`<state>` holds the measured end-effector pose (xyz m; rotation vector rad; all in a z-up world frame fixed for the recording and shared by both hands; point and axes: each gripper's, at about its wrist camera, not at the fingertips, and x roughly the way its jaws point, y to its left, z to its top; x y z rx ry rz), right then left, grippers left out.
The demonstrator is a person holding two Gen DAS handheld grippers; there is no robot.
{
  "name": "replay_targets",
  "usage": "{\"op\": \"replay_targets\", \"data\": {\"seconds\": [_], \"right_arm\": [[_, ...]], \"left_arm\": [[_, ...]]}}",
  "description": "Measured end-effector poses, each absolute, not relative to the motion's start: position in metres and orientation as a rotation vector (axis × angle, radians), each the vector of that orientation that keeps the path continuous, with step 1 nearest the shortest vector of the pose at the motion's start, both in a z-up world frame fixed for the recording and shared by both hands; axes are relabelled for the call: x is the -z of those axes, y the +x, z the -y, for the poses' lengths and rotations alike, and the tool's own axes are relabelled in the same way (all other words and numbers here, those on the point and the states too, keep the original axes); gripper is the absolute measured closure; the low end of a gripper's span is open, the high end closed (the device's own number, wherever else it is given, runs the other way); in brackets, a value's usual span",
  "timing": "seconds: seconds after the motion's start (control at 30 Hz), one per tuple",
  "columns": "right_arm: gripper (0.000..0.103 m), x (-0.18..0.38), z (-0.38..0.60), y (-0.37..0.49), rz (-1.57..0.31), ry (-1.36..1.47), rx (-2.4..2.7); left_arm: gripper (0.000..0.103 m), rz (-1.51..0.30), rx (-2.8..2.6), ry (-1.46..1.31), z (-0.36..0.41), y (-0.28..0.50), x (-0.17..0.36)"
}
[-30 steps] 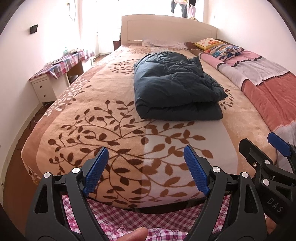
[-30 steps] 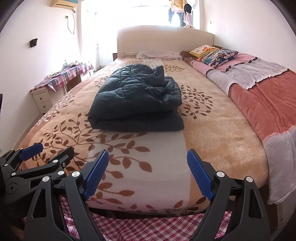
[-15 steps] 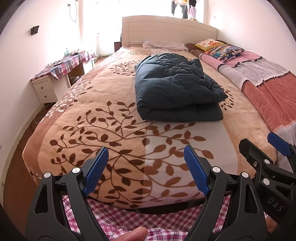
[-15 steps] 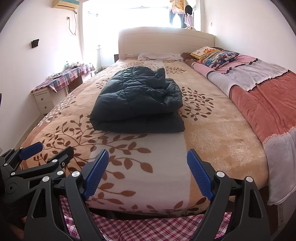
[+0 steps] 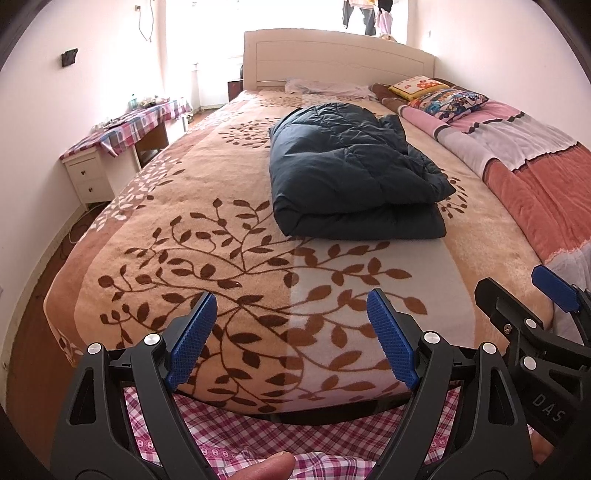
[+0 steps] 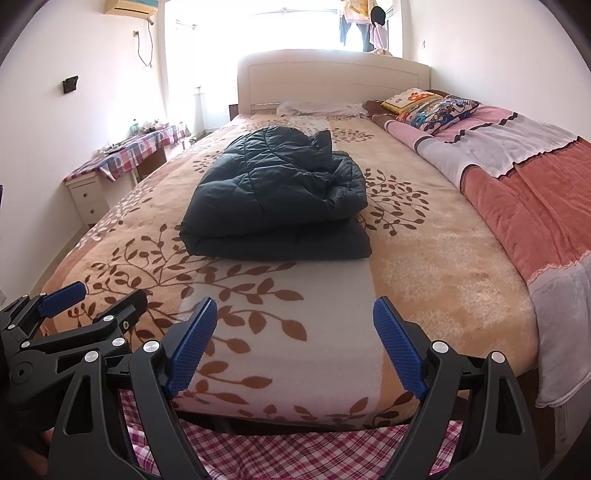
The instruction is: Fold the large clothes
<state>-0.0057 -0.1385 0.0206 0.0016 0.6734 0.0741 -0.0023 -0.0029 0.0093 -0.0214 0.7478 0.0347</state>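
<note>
Daylight floods both views from the window (image 6: 258, 26) behind the headboard (image 6: 332, 77), which is blown out to plain white and bleeds glare over the headboard's top edge. The walls take a pinkish cast. The bed (image 5: 221, 206) is evenly and brightly lit, with soft shadow only under the near edge of the folded dark jacket (image 5: 354, 184) and beneath the mattress edge. The jacket's quilting reads dimly against its dark cloth. Both pictures are sharp, without motion blur. Fisheye distortion bows the walls and the bed's sides, and black vignette fills the corners.
</note>
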Motion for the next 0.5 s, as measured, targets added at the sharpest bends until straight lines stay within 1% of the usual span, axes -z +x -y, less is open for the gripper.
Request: {"op": "replay_targets", "data": {"seconds": [0.5], "right_arm": [[0.019, -0.0203, 0.1381, -0.0058, -0.672, 0.002, -0.074]], "left_arm": [[0.021, -0.752, -0.035, -0.023, 0.0031, -0.0023, -0.0076]]}}
